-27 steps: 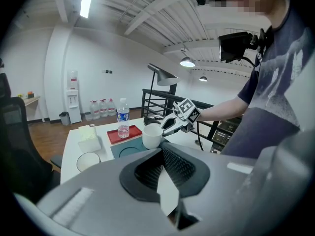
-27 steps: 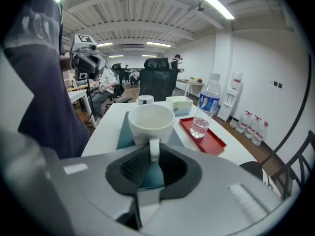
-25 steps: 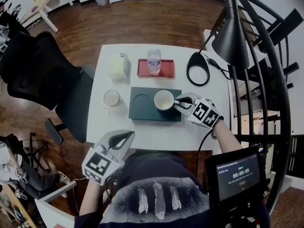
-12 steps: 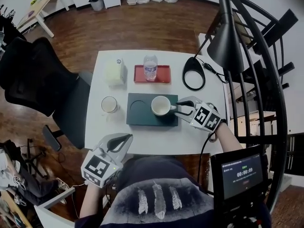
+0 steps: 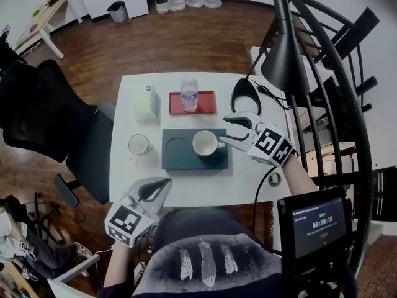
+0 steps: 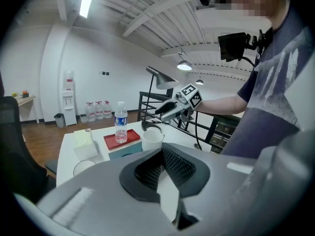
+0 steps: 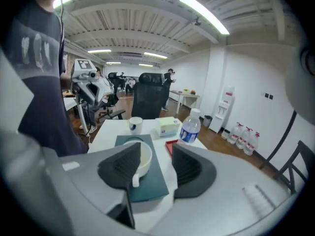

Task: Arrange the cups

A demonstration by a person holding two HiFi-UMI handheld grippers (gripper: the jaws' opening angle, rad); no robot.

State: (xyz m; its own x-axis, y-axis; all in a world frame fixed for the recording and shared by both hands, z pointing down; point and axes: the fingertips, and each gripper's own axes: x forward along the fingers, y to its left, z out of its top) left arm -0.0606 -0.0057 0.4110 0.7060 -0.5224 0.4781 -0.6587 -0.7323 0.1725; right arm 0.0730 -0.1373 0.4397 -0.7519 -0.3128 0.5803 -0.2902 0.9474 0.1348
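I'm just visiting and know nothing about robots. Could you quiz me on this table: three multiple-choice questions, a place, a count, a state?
1. Where does the water bottle stand? A) on the red tray B) on the chair C) on the floor
2. How many cups are on the table? A) one B) two C) four
3. How do the right gripper's jaws stand? A) clamped on a cup handle B) shut on nothing C) apart, gripping nothing
Answers: 1 A, it rests inside that tray. 2 B, a white cup on the dark tray, a second cup on the table left of it. 3 C, they have just been opening and no pad touches a cup.
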